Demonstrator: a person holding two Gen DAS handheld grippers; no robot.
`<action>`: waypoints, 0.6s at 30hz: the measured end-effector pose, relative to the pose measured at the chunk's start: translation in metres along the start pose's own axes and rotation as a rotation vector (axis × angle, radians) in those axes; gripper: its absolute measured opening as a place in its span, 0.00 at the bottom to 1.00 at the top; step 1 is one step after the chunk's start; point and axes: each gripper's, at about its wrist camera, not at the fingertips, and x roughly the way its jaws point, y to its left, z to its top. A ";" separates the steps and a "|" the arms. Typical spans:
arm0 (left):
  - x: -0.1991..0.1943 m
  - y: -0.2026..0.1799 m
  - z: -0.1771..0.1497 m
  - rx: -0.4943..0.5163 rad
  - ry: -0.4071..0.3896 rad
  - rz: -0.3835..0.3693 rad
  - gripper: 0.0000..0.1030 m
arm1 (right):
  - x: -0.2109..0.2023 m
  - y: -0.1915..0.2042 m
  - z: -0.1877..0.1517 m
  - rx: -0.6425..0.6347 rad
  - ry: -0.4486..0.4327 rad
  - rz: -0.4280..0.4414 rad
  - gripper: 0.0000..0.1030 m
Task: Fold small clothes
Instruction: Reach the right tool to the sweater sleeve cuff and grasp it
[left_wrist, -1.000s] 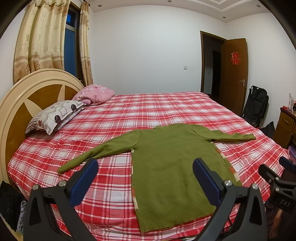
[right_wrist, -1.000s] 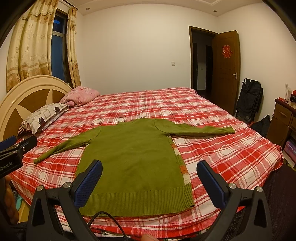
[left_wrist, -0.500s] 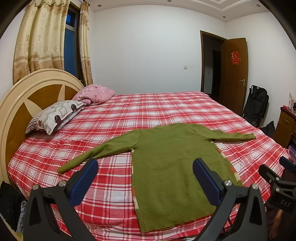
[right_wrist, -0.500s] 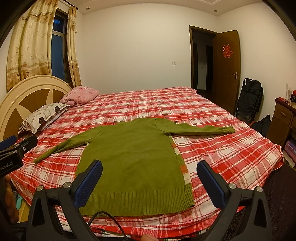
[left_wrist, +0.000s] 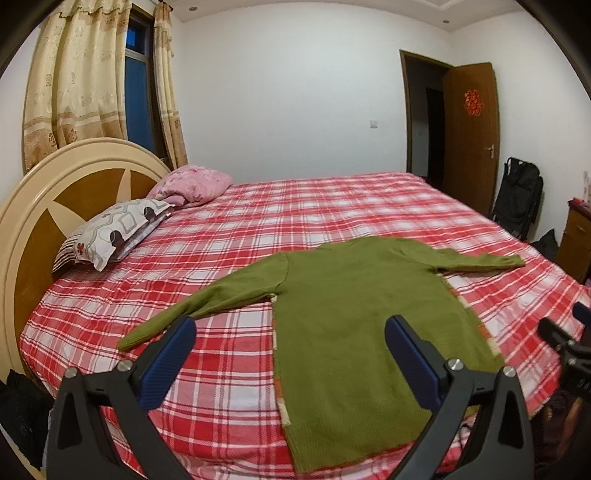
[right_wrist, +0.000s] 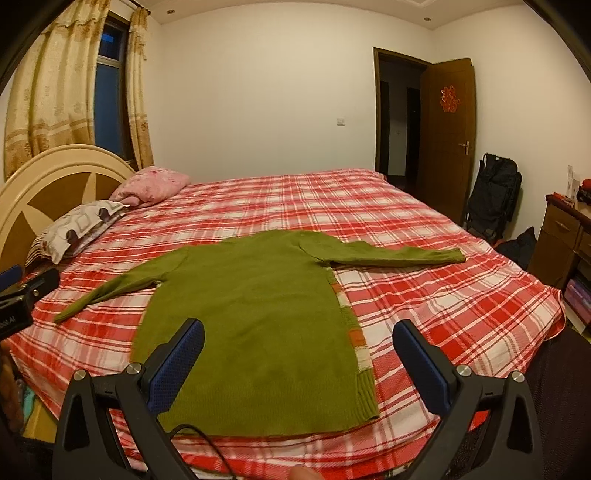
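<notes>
I see my left hand-held gripper (left_wrist: 288, 354) with its blue-padded fingers spread wide and nothing between them. My right hand-held gripper (right_wrist: 297, 356) is spread just as wide and equally empty. Ahead of both lies the green sweater (left_wrist: 354, 306), flat on the red plaid bed (left_wrist: 332, 206), its hem nearest the fingers and both sleeves stretched out sideways. From the left hand-held gripper the sweater's body sits ahead and to the right; from the right one it sits ahead and slightly left. Neither tool touches the cloth. Far ahead to the left, two pillows (left_wrist: 122, 229) rest against the headboard (left_wrist: 55, 192).
</notes>
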 end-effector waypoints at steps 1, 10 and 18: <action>0.009 0.001 -0.001 0.005 0.014 0.007 1.00 | 0.007 -0.004 -0.001 0.010 0.011 0.001 0.99; 0.102 0.002 -0.002 0.064 0.104 0.026 1.00 | 0.103 -0.065 0.001 0.128 0.145 -0.013 0.99; 0.195 0.019 -0.001 0.036 0.150 0.112 1.00 | 0.182 -0.171 0.018 0.323 0.226 -0.119 0.90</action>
